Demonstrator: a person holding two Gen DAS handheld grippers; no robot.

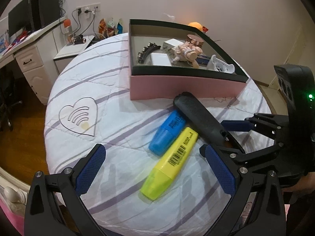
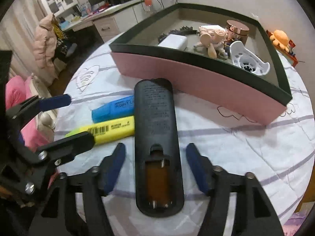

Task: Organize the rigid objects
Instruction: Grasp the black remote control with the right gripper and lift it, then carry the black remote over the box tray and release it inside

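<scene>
Between the fingers of our right tongs (image 2: 155, 169) lies the black remote (image 2: 157, 137), face down on the bedspread (image 2: 236, 157), its battery bay uncovered. The fingers stand apart on either side of it, and we see a gap at each pad (image 2: 115, 169). Its long axis runs straight along our reach, far end almost at the pink box (image 2: 206, 90), so the right hand is plainly the nearer. Our left tongs (image 1: 155, 169) hang wide apart and empty over the yellow marker (image 1: 169, 163), with the blue marker (image 1: 167, 133) beside it. Whether the remote's far end touches the box wall we cannot tell; the remote covers one end of each marker.
</scene>
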